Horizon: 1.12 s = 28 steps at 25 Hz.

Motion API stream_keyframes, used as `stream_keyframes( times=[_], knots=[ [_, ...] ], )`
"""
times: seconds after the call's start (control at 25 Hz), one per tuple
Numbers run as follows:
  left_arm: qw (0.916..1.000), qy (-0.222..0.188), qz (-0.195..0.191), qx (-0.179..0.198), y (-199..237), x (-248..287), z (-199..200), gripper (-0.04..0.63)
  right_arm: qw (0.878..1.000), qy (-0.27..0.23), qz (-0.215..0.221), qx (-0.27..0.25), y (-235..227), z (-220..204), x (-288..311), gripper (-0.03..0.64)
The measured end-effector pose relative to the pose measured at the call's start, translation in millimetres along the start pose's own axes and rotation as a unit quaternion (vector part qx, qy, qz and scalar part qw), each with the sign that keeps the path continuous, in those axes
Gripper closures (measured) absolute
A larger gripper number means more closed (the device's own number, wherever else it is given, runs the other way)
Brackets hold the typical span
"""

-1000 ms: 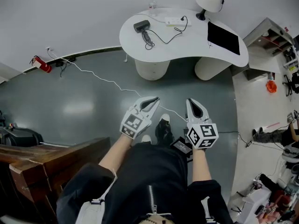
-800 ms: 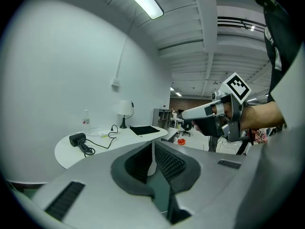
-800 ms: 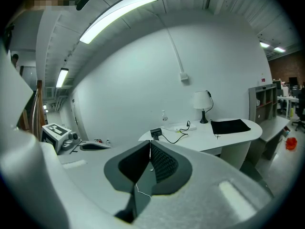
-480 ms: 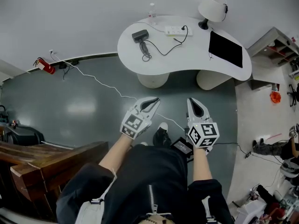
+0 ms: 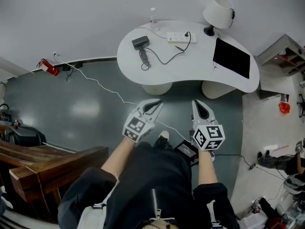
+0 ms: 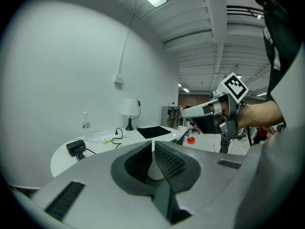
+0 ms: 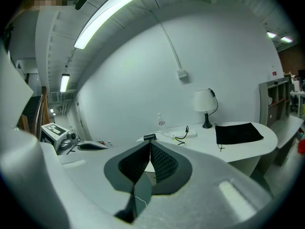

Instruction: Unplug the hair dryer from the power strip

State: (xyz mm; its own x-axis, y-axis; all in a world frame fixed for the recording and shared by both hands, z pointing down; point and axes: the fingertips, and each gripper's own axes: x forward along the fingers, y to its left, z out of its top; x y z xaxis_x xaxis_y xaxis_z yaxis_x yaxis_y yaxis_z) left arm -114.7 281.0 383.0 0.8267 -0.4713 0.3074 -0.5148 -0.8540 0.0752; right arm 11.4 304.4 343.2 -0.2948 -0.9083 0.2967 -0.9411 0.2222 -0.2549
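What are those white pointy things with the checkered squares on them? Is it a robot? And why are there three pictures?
It is no robot. A person stands holding a tool in each hand: a gripper with two jaws. The left gripper and the right gripper are both shut and hold nothing. The cubes with squares belong to them. One picture comes from a camera on the person's head, looking down. The other two come from small cameras riding on each gripper, looking along its jaws. Ahead stands a white table. On it lie a black hair dryer, its cord plugged into a white power strip, a lamp, a bottle and a black mat. The grippers have not reached it yet.
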Motion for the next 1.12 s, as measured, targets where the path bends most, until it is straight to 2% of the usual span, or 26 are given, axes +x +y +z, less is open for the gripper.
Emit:
stream_keyframes(
  times=[0.56, 1.12],
  knots=[
    [0.9999, 0.007, 0.013, -0.005, 20, 47, 9, 0.569, 1.0, 0.003, 0.005, 0.004, -46, 13, 26, 0.612],
    [0.9999, -0.007, -0.004, -0.011, 66, 123, 27, 0.569, 1.0, 0.007, -0.006, -0.003, -95, 38, 81, 0.612]
  ],
)
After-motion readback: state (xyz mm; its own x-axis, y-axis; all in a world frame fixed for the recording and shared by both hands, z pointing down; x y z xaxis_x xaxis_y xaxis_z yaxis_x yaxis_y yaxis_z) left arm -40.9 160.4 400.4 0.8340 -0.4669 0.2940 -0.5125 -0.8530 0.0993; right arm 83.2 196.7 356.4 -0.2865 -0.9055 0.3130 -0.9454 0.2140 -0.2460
